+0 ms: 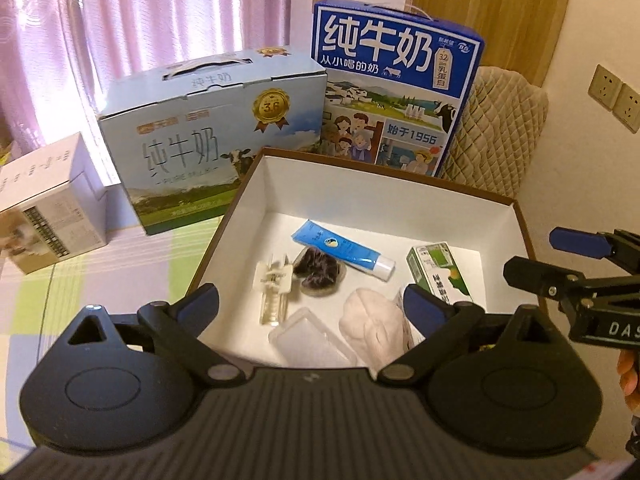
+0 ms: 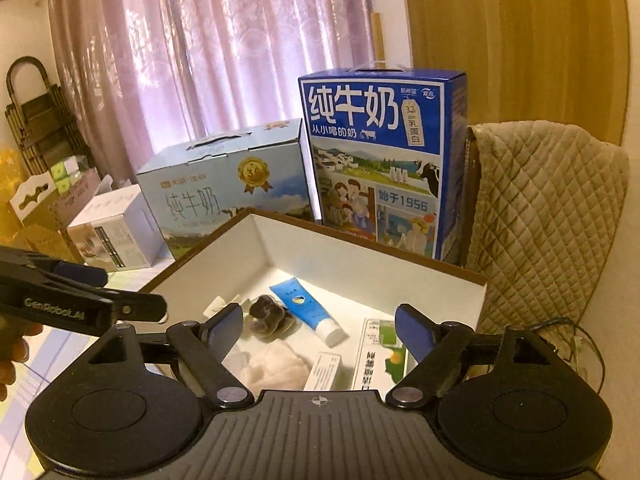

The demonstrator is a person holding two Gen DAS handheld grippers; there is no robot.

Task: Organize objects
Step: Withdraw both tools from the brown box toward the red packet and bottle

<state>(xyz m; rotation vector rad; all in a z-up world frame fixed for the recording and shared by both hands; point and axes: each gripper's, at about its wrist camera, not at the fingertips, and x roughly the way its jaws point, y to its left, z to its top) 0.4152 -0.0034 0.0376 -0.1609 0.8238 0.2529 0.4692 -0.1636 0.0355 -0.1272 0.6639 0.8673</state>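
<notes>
Your left gripper (image 1: 310, 300) hangs wide open and empty over the near edge of the box (image 1: 400, 196); your right gripper (image 2: 318, 330) is likewise spread and holds nothing. Ahead of the left jaws lies the blue tube (image 1: 344, 249), long axis slanting from far-left to near-right, cap rightward. That gripper seems nearer. Only its view shows the clear bottle (image 1: 274, 294) and plastic case (image 1: 310, 336).
</notes>
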